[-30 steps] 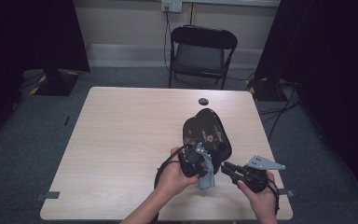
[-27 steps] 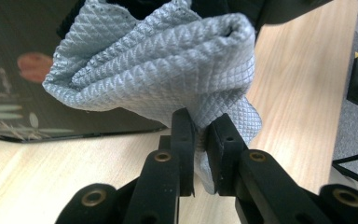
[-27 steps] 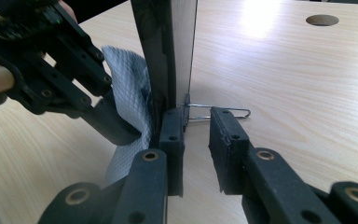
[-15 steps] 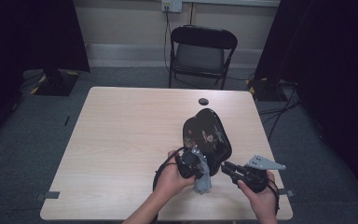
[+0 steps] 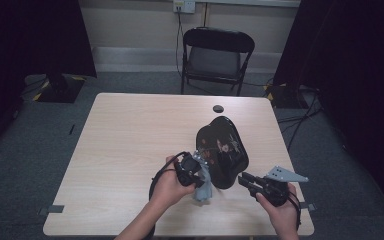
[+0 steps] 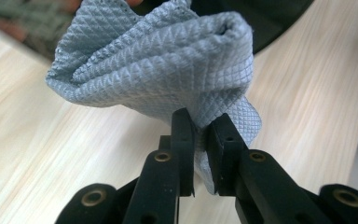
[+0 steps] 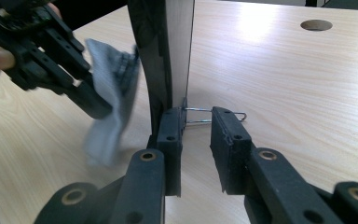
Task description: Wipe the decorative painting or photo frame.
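A glossy black oval plaque (image 5: 222, 150) stands tilted on edge on the table, and its thin edge (image 7: 168, 46) rises just above my right gripper's left jaw. My left gripper (image 5: 199, 177) is shut on a grey waffle-weave cloth (image 6: 158, 65), which hangs bunched beside the plaque's lower left side (image 5: 203, 187). My right gripper (image 7: 198, 116) sits at the plaque's lower right edge (image 5: 242, 178). Its jaws stand apart, with a thin wire loop (image 7: 214, 115) of the stand across the gap. The left gripper (image 7: 91, 100) and cloth (image 7: 109, 107) show blurred to the plaque's left.
The pale wooden table (image 5: 130, 140) has a round cable hole (image 5: 218, 108) near its far edge. A black folding chair (image 5: 217, 55) stands beyond the table. Cables lie on the grey carpet at right. Both hands work close to the table's near edge.
My left gripper has carried the cloth leftwards, off the plaque's lower face to its left side. The right gripper and the plaque have stayed put.
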`<state>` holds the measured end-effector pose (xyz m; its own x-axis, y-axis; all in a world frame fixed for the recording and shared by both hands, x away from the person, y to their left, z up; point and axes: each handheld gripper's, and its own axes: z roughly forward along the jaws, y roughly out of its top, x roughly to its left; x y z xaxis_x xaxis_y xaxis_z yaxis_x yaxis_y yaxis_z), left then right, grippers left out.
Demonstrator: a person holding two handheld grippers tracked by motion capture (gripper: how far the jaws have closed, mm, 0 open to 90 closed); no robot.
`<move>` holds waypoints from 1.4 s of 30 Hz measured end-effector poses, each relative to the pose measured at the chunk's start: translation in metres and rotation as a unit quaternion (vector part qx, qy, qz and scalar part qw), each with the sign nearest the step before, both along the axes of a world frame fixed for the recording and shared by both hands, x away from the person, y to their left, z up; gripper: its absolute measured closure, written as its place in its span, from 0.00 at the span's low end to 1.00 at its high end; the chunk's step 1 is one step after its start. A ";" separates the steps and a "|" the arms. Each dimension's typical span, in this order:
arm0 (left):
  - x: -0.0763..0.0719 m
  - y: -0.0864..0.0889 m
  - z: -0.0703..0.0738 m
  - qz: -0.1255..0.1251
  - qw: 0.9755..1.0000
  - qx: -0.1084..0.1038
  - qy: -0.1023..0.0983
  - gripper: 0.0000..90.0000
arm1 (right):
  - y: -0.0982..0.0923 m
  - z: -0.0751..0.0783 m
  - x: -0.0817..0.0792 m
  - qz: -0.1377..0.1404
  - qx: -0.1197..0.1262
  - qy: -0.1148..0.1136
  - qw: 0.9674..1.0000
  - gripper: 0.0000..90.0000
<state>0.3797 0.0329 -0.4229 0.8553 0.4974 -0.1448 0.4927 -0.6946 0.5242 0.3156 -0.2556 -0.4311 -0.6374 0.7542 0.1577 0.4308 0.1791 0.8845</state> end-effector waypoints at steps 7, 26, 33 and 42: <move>0.000 0.005 -0.009 0.007 1.000 0.000 0.018 0.91 | 0.003 0.001 0.000 0.000 -0.004 -0.001 1.000 0.82; -0.012 -0.010 -0.055 0.058 0.996 -0.067 -0.026 0.44 | 0.001 0.001 -0.001 -0.001 0.001 -0.003 1.000 0.82; -0.025 -0.011 -0.057 0.041 0.995 -0.042 -0.074 0.51 | 0.002 0.002 -0.002 -0.001 0.002 -0.005 1.000 0.80; -0.026 -0.001 -0.051 0.016 0.998 -0.052 -0.045 0.87 | -0.001 0.006 -0.004 -0.001 0.008 -0.005 1.000 0.75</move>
